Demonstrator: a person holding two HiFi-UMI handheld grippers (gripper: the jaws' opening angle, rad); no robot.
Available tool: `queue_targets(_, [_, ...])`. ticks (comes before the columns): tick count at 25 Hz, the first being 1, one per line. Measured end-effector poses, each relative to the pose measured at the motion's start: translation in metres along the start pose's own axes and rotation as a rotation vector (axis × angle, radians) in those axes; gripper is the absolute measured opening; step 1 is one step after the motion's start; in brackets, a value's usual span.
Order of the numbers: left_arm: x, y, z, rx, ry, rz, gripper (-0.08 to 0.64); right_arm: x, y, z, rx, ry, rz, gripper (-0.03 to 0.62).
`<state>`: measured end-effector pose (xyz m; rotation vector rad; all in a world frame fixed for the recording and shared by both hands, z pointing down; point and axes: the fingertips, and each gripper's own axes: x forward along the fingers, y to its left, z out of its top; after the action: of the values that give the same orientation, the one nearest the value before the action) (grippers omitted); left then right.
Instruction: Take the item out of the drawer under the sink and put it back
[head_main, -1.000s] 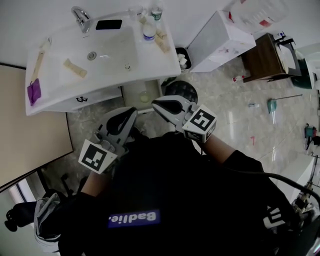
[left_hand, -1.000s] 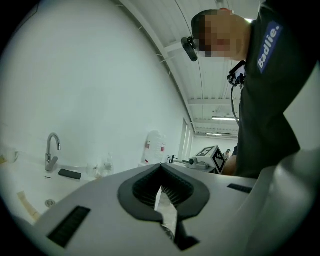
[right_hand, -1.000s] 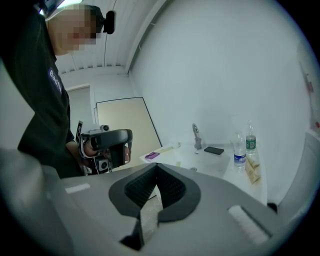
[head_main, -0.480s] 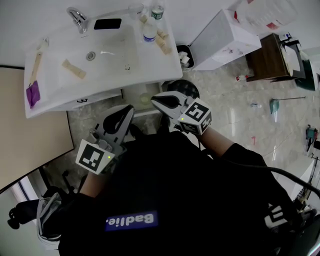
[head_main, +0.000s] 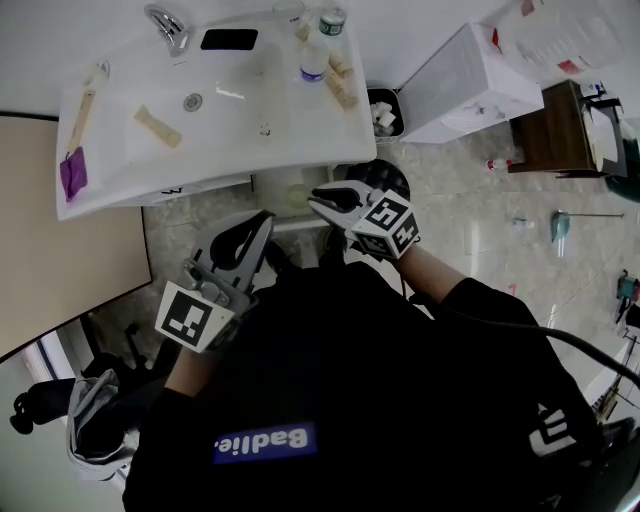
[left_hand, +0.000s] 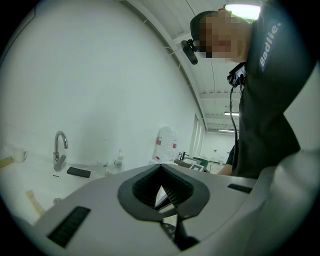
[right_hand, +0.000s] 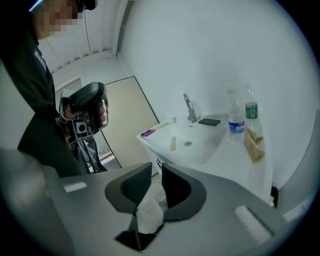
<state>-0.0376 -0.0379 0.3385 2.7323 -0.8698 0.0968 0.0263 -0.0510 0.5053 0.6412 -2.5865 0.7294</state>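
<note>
Under the front edge of the sink (head_main: 225, 120) a white drawer (head_main: 268, 190) shows, standing out from it. In the drawer lies the item (head_main: 296, 197), a pale, yellowish, roundish thing that is too small to make out further. The right gripper (head_main: 316, 196) is at the drawer's right part, just beside the item. Its fingers have just been opening and stand a little apart, with only floor (right_hand: 150, 210) showing between them. The left gripper (head_main: 262, 218) is in front of the sink, left of the drawer, its fingers closed tip to tip on nothing.
</note>
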Motion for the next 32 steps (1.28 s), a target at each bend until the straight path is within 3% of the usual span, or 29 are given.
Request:
queue_targets(24, [-0.012, 0.018, -0.009, -0.036, 0.023, 0.073, 0.005, 0.084, -0.09, -0.142, 0.21, 0.309, -0.078, 0.122])
queue_targets(32, [-0.019, 0.027, -0.017, -0.051, 0.042, 0.089, 0.005, 0.114, -0.112, -0.183, 0.201, 0.419, -0.136, 0.144])
